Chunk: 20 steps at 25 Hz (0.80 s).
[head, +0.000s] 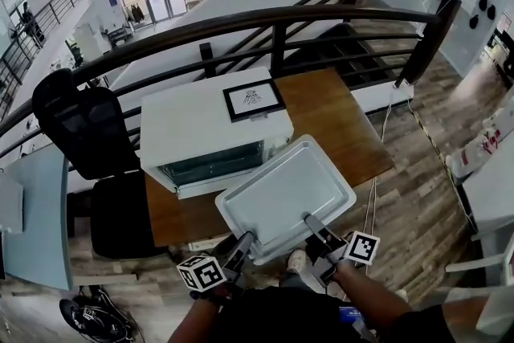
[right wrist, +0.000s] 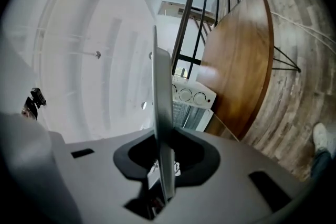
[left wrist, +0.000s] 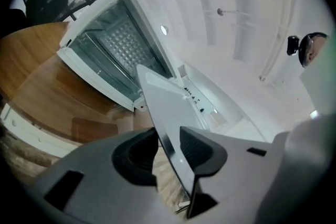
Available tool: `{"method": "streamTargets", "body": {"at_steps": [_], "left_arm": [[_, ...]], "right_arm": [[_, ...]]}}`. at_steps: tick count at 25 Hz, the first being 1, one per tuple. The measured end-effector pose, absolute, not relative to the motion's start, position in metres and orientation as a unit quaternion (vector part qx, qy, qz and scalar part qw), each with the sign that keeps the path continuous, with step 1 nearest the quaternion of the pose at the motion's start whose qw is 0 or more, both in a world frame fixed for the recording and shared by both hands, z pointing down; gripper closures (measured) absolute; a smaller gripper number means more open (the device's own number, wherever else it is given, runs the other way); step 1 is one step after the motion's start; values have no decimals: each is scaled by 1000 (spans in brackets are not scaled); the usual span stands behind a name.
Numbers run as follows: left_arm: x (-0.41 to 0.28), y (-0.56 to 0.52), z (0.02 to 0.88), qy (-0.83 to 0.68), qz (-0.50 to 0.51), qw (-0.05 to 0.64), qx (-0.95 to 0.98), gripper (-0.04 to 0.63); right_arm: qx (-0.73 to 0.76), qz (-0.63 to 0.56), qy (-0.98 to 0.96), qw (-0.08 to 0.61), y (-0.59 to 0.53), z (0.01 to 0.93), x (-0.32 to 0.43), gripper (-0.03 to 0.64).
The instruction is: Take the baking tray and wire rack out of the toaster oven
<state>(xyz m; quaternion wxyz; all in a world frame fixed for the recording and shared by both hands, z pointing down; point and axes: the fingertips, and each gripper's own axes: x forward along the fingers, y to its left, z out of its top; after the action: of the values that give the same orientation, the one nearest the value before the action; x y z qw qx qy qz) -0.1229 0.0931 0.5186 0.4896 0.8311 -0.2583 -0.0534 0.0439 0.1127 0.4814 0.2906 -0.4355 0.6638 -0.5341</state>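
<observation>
The silver baking tray hangs outside the white toaster oven, in front of its open door, tilted toward me. At the tray's near left corner is my left gripper. In the left gripper view the tray's rim stands between its jaws, against the right pad, with a sliver of gap at the other, so the left gripper is open. My right gripper is shut on the near right rim, and its pads pinch the thin edge. A gridded surface shows inside the oven; whether it is the wire rack I cannot tell.
The oven stands on a wooden table with a framed marker card on top. A black office chair is at the left. A dark curved railing runs behind the table. Wood-plank floor lies to the right.
</observation>
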Motion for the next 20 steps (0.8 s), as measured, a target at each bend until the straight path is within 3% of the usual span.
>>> {"method": "streamTargets", "body": {"at_steps": [5, 20], "left_arm": [[-74, 92, 527, -246, -13, 481, 842, 479], [86, 79, 543, -208, 45, 486, 848, 471]], "right_arm": [[-458, -517, 669, 273, 107, 469, 87, 552], [-548, -458, 652, 255, 110, 454, 234, 555]]}}
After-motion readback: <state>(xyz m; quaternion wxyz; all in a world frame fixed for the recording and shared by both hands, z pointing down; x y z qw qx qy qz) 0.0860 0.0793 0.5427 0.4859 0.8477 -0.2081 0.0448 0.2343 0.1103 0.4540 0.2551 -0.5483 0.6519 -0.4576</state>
